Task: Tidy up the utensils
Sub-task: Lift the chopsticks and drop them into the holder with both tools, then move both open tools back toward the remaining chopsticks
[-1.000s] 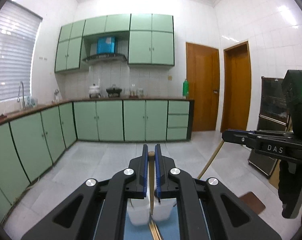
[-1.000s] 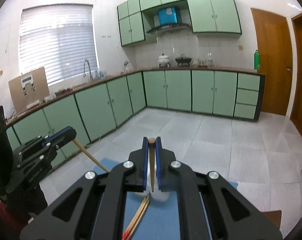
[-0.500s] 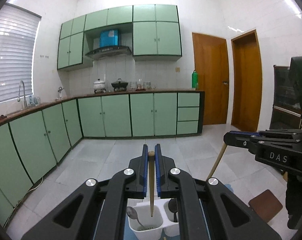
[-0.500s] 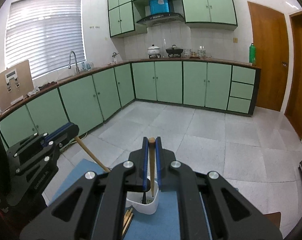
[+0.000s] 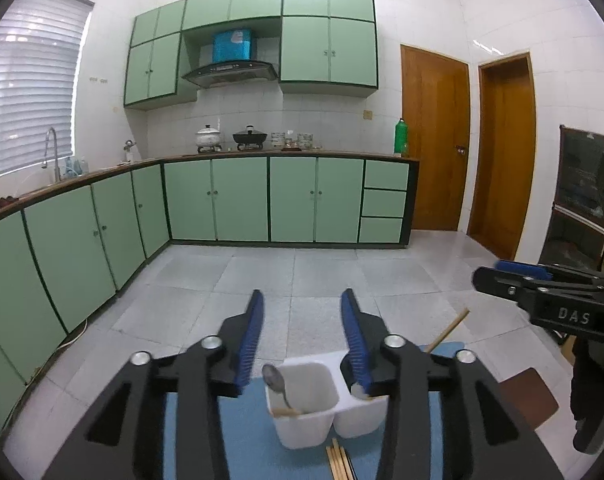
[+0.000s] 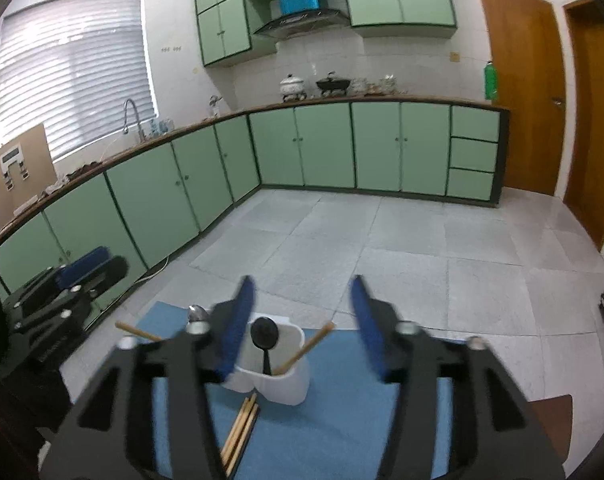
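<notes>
Hovering above a white two-cup holder (image 5: 322,404) sitting on a blue mat (image 6: 342,420), with the left gripper (image 5: 301,336) spread wide and gripping nothing. Showing a metal spoon (image 5: 276,380) leaning in the left cup, beside what is possibly a wooden stick end (image 5: 286,412). Likewise holding the right gripper (image 6: 302,320) splayed and empty over the holder's right cup, a black spoon (image 6: 264,340) and a chopstick (image 6: 304,348) leaning inside. Lying loose in front of the holder, a bundle of chopsticks (image 6: 240,432).

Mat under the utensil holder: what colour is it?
Plain blue. The mat shows best in the right wrist view, under the white holder.
</notes>
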Available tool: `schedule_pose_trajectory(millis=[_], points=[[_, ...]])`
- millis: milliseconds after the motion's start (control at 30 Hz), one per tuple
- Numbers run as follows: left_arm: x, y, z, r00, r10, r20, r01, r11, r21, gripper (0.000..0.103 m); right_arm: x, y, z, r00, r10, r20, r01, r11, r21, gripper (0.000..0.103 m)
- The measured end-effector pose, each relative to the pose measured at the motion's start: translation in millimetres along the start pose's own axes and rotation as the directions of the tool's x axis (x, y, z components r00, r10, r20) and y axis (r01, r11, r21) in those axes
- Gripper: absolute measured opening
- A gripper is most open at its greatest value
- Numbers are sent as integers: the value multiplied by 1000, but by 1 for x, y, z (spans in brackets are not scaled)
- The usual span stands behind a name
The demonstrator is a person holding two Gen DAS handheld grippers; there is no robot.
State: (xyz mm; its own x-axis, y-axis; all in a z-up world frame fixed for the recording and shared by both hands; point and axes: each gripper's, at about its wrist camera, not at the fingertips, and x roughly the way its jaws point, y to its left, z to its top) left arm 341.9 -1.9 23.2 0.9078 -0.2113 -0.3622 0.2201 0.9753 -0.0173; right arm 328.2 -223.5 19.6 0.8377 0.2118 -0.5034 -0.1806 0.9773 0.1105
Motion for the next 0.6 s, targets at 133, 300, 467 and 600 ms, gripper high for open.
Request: schedule_pose_trajectory(millis=[133, 300, 467, 600], points=[[-29, 5, -16, 1000, 27, 0, -27, 1000, -8, 68, -30, -2, -27, 998, -45, 36, 46, 999, -9, 80], [-63, 11, -69, 997, 68, -48, -69, 997, -35, 78, -55, -3, -86, 997, -80, 19, 80, 997, 15, 90], [-78, 14, -134, 984, 99, -146, -106, 994, -41, 79, -62, 0, -149, 994, -99, -43, 102, 993, 60, 92], [-79, 14, -179, 968, 109, -228, -121, 992, -38, 79, -59, 8, -194, 989, -115, -96, 124, 989, 86, 93]])
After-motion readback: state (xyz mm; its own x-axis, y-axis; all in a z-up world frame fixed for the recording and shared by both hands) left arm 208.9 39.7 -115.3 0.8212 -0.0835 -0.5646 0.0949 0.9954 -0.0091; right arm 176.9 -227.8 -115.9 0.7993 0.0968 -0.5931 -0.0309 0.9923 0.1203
